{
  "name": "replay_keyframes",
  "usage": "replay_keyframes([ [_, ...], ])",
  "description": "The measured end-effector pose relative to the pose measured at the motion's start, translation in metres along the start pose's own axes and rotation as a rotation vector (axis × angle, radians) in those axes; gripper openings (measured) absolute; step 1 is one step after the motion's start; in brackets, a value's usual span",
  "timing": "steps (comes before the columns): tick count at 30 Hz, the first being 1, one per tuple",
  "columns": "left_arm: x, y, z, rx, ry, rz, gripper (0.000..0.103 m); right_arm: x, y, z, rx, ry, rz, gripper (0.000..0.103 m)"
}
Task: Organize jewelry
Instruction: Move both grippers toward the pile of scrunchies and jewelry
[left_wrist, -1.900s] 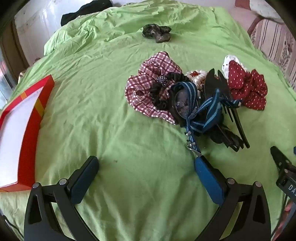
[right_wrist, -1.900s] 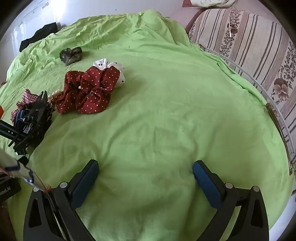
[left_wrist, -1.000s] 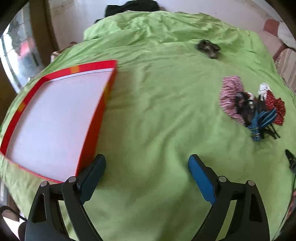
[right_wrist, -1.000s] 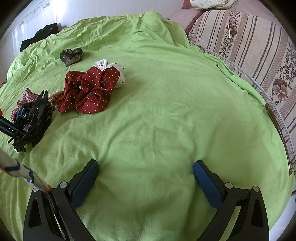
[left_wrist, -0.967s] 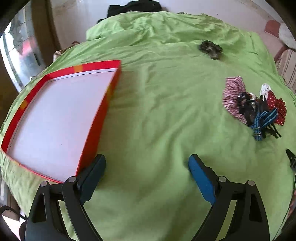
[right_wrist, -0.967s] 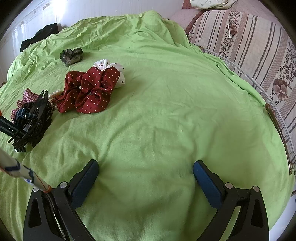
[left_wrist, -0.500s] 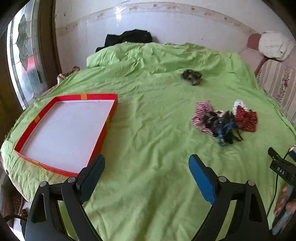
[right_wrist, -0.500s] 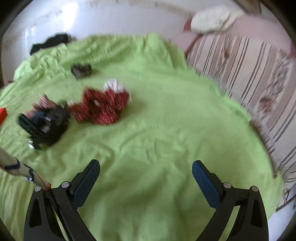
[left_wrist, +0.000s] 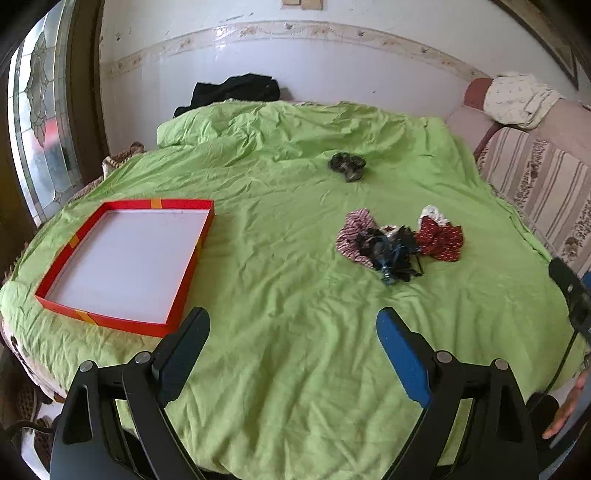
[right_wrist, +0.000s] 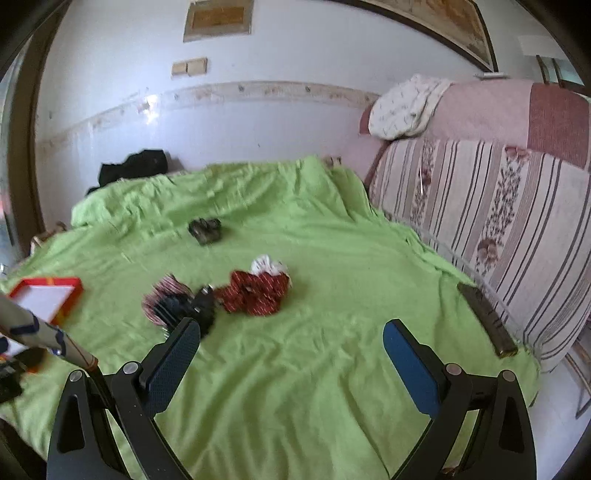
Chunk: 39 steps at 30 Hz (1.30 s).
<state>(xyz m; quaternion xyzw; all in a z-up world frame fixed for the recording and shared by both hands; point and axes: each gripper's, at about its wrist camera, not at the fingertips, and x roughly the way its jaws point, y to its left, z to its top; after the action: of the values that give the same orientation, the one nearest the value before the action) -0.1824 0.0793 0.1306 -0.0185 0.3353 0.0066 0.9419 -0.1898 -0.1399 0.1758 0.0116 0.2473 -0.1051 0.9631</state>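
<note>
A tangled heap of hair accessories, with a checked maroon scrunchie, black claw clips wound in blue ribbon and a red polka-dot scrunchie, lies bunched on the green bedsheet at about one o'clock from the left gripper, probably gathered for sorting. The shallow red cardboard tray with a white floor sits well apart at ten o'clock, bare inside, likely the destination. Both the left gripper and the right gripper hang above the sheet with jaws spread wide, holding nothing, well short of the heap.

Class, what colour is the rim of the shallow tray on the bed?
Red, on the tray; clearest in the left wrist view.
</note>
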Motion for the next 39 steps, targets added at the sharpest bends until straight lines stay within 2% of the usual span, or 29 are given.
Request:
replay_keyframes([
  [7, -0.027, -0.007, 0.008, 0.007, -0.023, -0.006, 0.091, -0.007, -0.005, 0.002, 0.078, 0.221, 0.082, 0.101],
  [9, -0.031, -0.011, 0.010, 0.021, -0.023, -0.009, 0.091, -0.007, -0.008, -0.003, 0.090, 0.246, 0.087, 0.101],
  [15, -0.031, -0.027, 0.013, 0.084, -0.006, -0.023, 0.091, -0.004, -0.004, -0.002, 0.057, 0.248, 0.039, 0.101],
  [23, -0.007, -0.038, 0.015, 0.124, 0.049, -0.021, 0.091, 0.017, 0.008, -0.004, 0.001, 0.259, 0.032, 0.101],
  [31, 0.023, -0.047, 0.016, 0.134, 0.110, -0.041, 0.091, 0.030, 0.004, -0.008, -0.038, 0.199, -0.027, 0.101],
  [39, 0.043, -0.058, 0.014, 0.158, 0.167, -0.066, 0.091, 0.059, 0.005, -0.013, -0.017, 0.310, 0.043, 0.101],
])
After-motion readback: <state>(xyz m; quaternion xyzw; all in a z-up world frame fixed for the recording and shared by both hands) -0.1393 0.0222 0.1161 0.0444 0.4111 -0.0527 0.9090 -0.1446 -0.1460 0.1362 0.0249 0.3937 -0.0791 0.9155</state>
